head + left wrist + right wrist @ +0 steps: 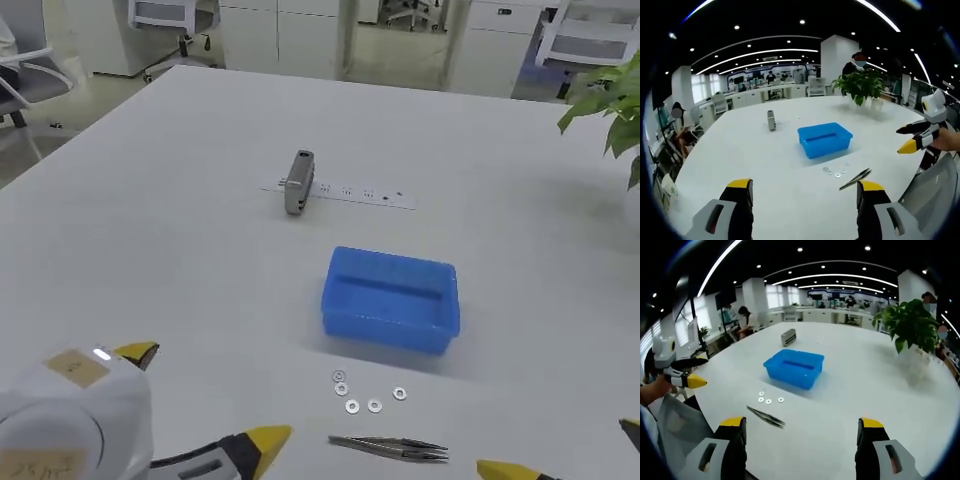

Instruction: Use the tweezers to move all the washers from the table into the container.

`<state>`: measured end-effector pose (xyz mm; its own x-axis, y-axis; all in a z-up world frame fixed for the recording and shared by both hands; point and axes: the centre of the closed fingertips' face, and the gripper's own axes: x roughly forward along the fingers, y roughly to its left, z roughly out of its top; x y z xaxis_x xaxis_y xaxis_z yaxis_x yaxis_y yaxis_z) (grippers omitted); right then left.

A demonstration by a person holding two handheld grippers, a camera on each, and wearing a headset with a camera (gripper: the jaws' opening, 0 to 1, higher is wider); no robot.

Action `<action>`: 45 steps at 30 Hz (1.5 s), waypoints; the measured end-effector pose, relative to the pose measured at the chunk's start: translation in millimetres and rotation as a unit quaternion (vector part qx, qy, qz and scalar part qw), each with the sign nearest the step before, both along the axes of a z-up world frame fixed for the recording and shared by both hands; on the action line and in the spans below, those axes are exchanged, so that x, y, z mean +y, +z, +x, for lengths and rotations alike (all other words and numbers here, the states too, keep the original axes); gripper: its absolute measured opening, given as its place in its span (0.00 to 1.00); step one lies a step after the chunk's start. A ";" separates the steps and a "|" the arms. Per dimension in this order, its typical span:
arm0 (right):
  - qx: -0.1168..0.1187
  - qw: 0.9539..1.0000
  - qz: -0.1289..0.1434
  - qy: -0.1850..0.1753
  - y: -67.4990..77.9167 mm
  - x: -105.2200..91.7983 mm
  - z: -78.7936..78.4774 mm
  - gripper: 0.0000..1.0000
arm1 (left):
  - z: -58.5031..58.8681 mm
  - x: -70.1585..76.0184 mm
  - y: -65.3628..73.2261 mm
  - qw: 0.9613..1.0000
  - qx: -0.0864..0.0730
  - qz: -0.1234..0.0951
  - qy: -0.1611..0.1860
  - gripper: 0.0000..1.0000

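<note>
Several small metal washers (352,392) lie loose on the white table just in front of the blue container (390,300), which holds nothing I can see. Metal tweezers (390,447) lie flat on the table nearer to me than the washers. My left gripper (200,395) is open at the lower left, apart from them. My right gripper (570,450) is open at the bottom right. From the left gripper (803,187) I see the washers (837,172), tweezers (856,179) and container (825,139) ahead. The right gripper (802,423) faces the tweezers (766,417), washers (769,399) and container (794,367).
A grey block (299,181) stands on a socket strip (350,192) behind the container. A potted plant (610,100) leans in at the far right. Office chairs stand beyond the far edge of the table (180,250).
</note>
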<state>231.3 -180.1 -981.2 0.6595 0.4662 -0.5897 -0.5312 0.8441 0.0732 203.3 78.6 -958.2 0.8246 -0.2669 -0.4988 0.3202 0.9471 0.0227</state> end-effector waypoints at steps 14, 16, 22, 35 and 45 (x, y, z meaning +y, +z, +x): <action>-0.022 1.000 0.001 0.004 8.2 11.1 6.9 0.89 | 14.1 -30.6 2.2 0.992 -0.002 0.016 -0.125 0.72; -0.019 1.000 0.000 0.005 6.6 11.8 6.7 0.89 | 15.4 -37.3 3.6 0.988 -0.004 0.022 -0.150 0.67; -0.007 1.000 -0.002 0.009 0.3 12.8 2.9 0.86 | 11.8 -62.1 -6.9 0.969 0.025 0.049 -0.240 0.49; 0.008 1.000 -0.017 0.004 -7.7 5.7 -7.0 0.86 | 15.1 -92.5 -48.0 0.922 0.084 0.116 -0.360 0.36; 0.019 0.999 -0.030 0.007 -14.2 2.2 -12.1 0.86 | 18.1 -106.6 -86.9 0.882 0.127 0.148 -0.428 0.11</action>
